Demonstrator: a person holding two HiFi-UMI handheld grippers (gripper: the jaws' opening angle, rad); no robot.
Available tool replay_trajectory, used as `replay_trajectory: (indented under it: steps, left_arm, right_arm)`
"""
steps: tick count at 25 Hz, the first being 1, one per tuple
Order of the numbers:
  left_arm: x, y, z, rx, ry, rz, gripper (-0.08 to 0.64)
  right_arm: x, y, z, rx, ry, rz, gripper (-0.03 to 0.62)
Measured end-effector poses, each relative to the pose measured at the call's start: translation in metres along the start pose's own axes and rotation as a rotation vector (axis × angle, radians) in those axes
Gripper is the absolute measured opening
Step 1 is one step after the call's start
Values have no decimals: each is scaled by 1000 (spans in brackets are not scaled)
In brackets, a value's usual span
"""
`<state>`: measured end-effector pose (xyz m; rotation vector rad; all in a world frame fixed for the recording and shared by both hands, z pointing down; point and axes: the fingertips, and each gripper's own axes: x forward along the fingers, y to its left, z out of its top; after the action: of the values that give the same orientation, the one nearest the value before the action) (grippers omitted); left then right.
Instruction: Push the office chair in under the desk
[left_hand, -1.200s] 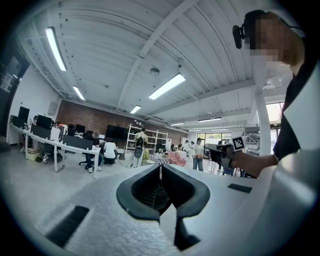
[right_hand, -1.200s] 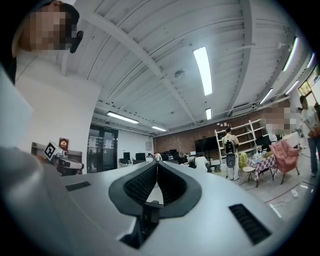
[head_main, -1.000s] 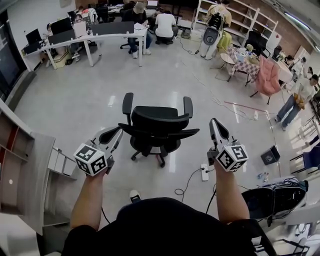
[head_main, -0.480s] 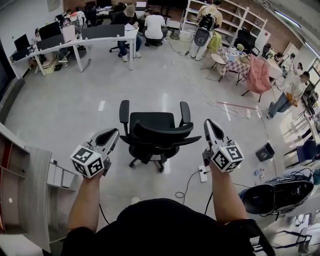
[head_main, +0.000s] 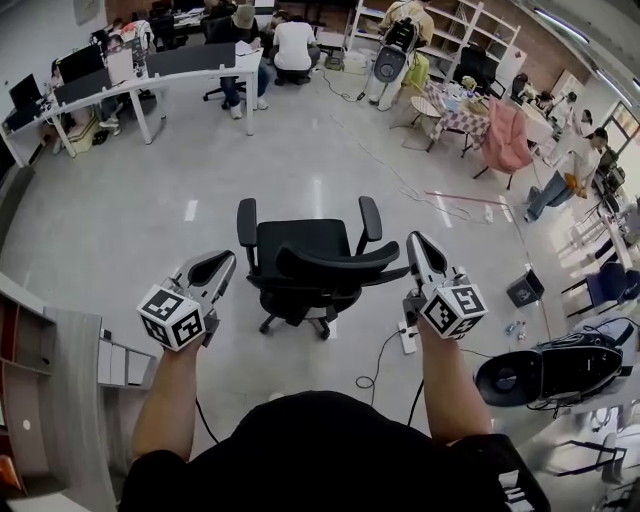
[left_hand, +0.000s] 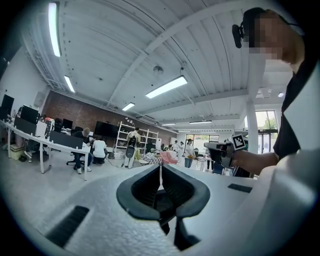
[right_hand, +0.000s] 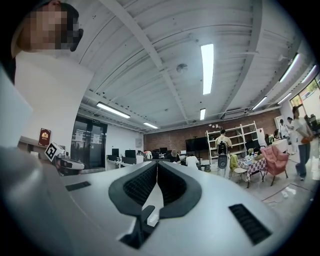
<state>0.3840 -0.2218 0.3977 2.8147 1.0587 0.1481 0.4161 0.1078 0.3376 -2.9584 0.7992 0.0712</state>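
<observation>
A black office chair (head_main: 308, 262) with armrests stands on the pale floor in the head view, its backrest toward me. My left gripper (head_main: 226, 260) is shut and empty, a short way left of the chair's back. My right gripper (head_main: 416, 241) is also shut and empty, right beside the backrest's right end; I cannot tell if it touches. The left gripper view shows the left gripper's (left_hand: 160, 169) jaws together, and the right gripper view shows the right gripper's (right_hand: 157, 167) jaws together. A long white desk (head_main: 190, 72) stands far off at the back left.
People sit at the far desk (head_main: 293, 45). A power strip (head_main: 408, 341) and cables lie on the floor right of the chair's base. A grey shelf unit (head_main: 70, 390) is at my left. A black fan-like machine (head_main: 545, 370) sits at the right, with shelving (head_main: 460, 30) and a cluttered table (head_main: 455, 105) beyond.
Both grippers have edged forward beside the chair's back, still shut. The view has swung, so the far desks slid left and up. The chair keeps about the same place between the grippers.
</observation>
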Motion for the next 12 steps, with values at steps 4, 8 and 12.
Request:
replay_trajectory:
  steps: [4, 8, 12]
  left_arm:
    - [4, 11, -1, -7, 3, -14, 26]
    - [10, 14, -2, 0, 16, -32, 26]
    - [12, 21, -6, 5, 34, -33, 26]
  right_arm:
    - [5, 4, -2, -6, 8, -17, 11]
    - [8, 1, 0, -5, 5, -36, 11]
    - [7, -5, -1, -7, 6, -51, 11]
